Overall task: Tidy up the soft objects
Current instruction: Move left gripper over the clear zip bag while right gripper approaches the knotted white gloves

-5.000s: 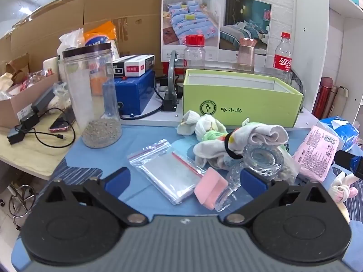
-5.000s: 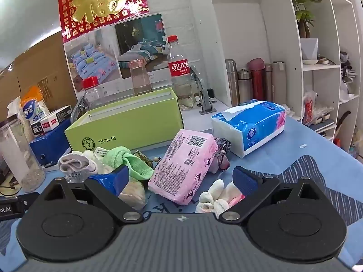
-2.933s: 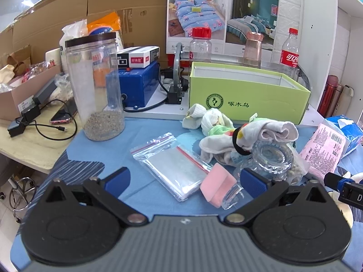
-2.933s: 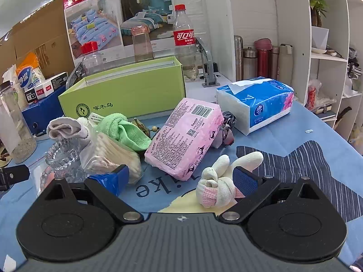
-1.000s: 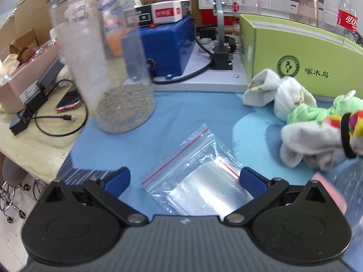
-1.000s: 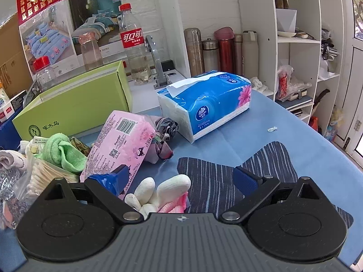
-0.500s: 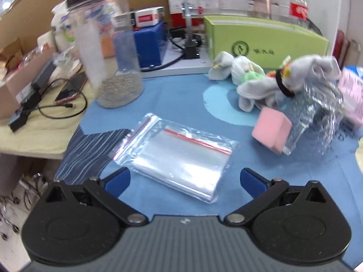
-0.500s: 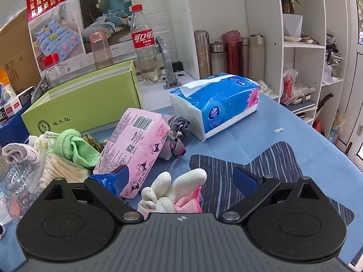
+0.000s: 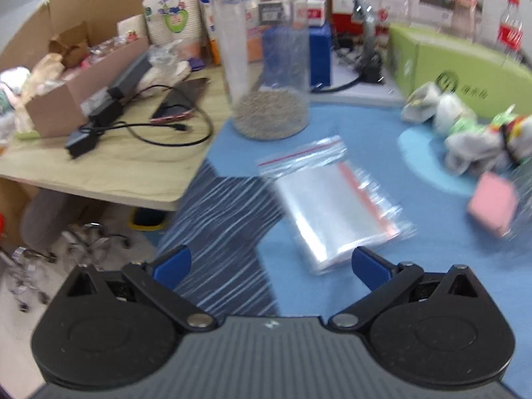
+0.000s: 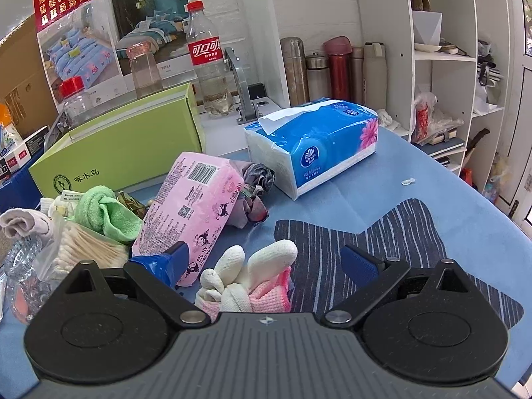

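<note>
My left gripper is open and empty over the blue cloth, near a stack of clear zip bags. The zip bags lie just ahead, toward its right finger. Grey and white socks and a pink sponge lie to the right. My right gripper is open, with a white and pink glove lying between its fingers on the cloth. A pink pack, a green towel, a dark crumpled cloth and a blue tissue pack lie beyond.
A green box stands at the back, also in the left wrist view. A tall clear jar with grit stands ahead left. A beige table with cables sits beside the cloth's left edge. Bottles and flasks stand behind.
My left gripper has swung to the left, so the zip bags and socks have shifted right in its view. My right gripper has barely moved; the glove stays between its fingers.
</note>
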Action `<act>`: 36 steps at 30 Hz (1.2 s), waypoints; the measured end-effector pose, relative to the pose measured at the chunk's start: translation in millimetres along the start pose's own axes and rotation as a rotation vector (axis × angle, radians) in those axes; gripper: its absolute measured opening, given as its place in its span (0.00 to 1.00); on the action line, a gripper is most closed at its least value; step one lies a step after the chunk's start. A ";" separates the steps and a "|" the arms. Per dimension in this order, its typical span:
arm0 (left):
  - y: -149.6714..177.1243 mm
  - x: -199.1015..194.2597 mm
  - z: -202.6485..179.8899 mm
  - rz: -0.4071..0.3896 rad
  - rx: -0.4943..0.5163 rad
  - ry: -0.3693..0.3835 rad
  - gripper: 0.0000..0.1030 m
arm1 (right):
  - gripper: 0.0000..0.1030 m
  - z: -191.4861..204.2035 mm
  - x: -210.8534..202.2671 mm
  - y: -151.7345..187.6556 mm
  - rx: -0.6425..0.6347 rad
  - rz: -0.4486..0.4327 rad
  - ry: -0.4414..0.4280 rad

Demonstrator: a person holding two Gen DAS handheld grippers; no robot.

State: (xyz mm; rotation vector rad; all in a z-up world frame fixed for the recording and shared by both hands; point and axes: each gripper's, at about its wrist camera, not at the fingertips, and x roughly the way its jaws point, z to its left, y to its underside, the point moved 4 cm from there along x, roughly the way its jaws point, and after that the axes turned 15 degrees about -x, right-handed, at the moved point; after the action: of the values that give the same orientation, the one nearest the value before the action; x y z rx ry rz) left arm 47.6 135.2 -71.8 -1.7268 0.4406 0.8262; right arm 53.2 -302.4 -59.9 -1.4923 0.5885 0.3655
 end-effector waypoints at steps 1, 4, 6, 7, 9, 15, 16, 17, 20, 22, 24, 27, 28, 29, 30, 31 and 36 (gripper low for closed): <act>-3.2 -0.2 -4.9 0.001 -0.011 0.035 0.99 | 0.83 -0.4 -0.7 -0.4 0.003 -0.004 0.000; -10.9 16.9 -25.5 0.014 -0.035 0.055 0.99 | 0.83 -2.2 -3.6 -0.8 0.003 -0.010 -0.002; -13.5 35.1 -33.7 0.033 -0.058 0.008 0.99 | 0.83 -4.5 -6.5 -0.3 -0.002 -0.012 0.006; -13.7 42.2 -34.2 0.041 -0.077 -0.014 0.99 | 0.83 -6.7 -8.3 0.3 -0.005 -0.013 0.013; -13.5 49.7 -34.6 0.042 -0.106 -0.025 0.99 | 0.83 -12.0 -10.1 1.9 -0.005 -0.013 0.031; -11.3 55.9 -53.3 0.018 -0.069 -0.017 0.99 | 0.83 -17.3 -5.7 11.5 -0.022 0.017 0.027; -10.1 55.5 -54.5 0.011 -0.066 -0.011 0.99 | 0.83 -14.9 -5.0 13.1 -0.040 0.025 0.027; -9.4 54.9 -54.0 0.006 -0.064 -0.006 0.99 | 0.83 -12.4 -5.2 14.8 -0.060 0.030 0.030; -9.9 55.4 -53.1 0.009 -0.055 0.006 0.99 | 0.83 -8.7 -4.0 13.8 -0.072 0.020 0.028; -10.6 55.4 -52.9 0.013 -0.054 0.006 0.99 | 0.83 -6.8 -4.4 11.0 -0.060 0.003 0.014; -10.5 55.3 -53.0 0.011 -0.055 0.005 0.99 | 0.83 -3.8 -9.5 7.4 -0.050 -0.036 -0.019; -10.5 55.4 -53.7 0.009 -0.055 0.001 0.99 | 0.83 7.1 -1.9 5.2 -0.092 -0.006 -0.036; -10.5 55.3 -53.7 0.010 -0.053 0.002 0.99 | 0.83 9.8 0.6 6.9 -0.109 0.003 -0.023; -10.4 55.2 -53.4 0.009 -0.051 0.005 0.99 | 0.83 12.9 4.5 9.7 -0.131 0.016 -0.007; -10.0 55.1 -52.7 0.007 -0.048 0.009 0.99 | 0.83 14.7 8.6 12.3 -0.145 0.032 0.000; -9.7 54.9 -52.5 0.004 -0.047 0.010 0.99 | 0.83 15.6 13.1 14.9 -0.154 0.050 0.004; -6.4 52.8 -52.0 -0.009 -0.039 0.019 0.99 | 0.85 13.8 21.9 22.7 -0.178 0.065 0.019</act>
State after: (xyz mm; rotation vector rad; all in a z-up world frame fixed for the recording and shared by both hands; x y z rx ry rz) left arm 103.8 94.3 -98.2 -1.7729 0.4315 0.8169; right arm 59.9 -290.1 -91.3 -1.6514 0.6337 0.4642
